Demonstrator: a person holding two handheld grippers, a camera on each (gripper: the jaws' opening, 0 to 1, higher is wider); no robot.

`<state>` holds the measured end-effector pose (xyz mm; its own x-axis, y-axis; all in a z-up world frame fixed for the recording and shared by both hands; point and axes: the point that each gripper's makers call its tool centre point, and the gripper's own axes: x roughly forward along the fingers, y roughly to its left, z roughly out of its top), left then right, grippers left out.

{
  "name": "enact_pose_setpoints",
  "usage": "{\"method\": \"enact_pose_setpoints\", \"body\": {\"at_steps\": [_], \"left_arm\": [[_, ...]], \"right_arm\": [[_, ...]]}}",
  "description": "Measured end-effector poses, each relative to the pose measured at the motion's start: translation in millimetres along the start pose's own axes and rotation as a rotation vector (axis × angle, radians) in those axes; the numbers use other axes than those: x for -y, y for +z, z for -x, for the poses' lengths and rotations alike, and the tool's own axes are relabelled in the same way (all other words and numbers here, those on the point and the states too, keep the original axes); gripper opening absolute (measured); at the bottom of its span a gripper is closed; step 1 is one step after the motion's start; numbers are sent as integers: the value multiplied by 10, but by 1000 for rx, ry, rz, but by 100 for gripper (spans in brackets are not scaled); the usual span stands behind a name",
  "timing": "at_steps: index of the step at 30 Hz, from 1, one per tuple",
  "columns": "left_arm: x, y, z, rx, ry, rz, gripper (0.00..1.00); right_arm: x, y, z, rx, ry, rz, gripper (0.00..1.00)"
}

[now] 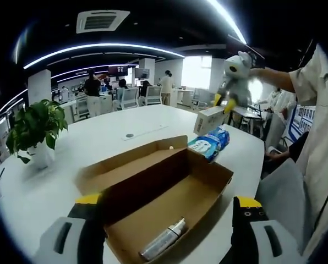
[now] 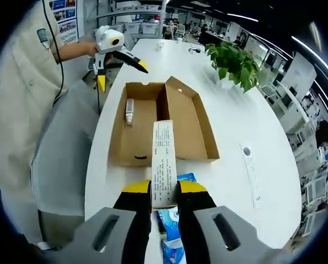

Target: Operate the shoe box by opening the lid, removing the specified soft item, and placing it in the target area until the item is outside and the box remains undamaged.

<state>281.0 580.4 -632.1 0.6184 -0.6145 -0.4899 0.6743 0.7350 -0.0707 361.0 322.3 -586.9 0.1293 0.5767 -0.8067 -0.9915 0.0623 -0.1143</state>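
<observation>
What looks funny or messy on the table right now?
The brown shoe box lies open and looks whole, with a small silver tube left inside. The right gripper pinches a narrow white carton above a blue packet. Nothing is spilled or torn.

Brown cardboard shoe box [image 2: 169,124] on white desk [image 2: 246,110], silver tube [image 1: 164,240] inside, white printed carton [image 2: 163,163] in the right claw [image 2: 164,201] with yellow-tipped black jaws on grey body, blue-white packet [image 1: 209,144], green plant [image 1: 34,124], grey-white plush [image 1: 234,77] with yellow feet.
</observation>
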Motion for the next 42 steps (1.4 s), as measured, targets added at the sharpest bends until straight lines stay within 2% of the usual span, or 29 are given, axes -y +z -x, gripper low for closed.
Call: {"method": "enact_pose_setpoints", "body": {"at_steps": [8, 17, 34, 42], "left_arm": [[-16, -26, -5, -12, 3, 1, 98], [-17, -89, -19, -19, 10, 15, 98], [-92, -199, 4, -39, 33, 42, 97], [-79, -257, -26, -54, 39, 58, 96]], "right_arm": [[174, -198, 77, -23, -35, -20, 14], [375, -572, 78, -95, -65, -50, 15], [820, -1151, -159, -175, -109, -110, 15], [1014, -1498, -218, -245, -124, -137, 15]]}}
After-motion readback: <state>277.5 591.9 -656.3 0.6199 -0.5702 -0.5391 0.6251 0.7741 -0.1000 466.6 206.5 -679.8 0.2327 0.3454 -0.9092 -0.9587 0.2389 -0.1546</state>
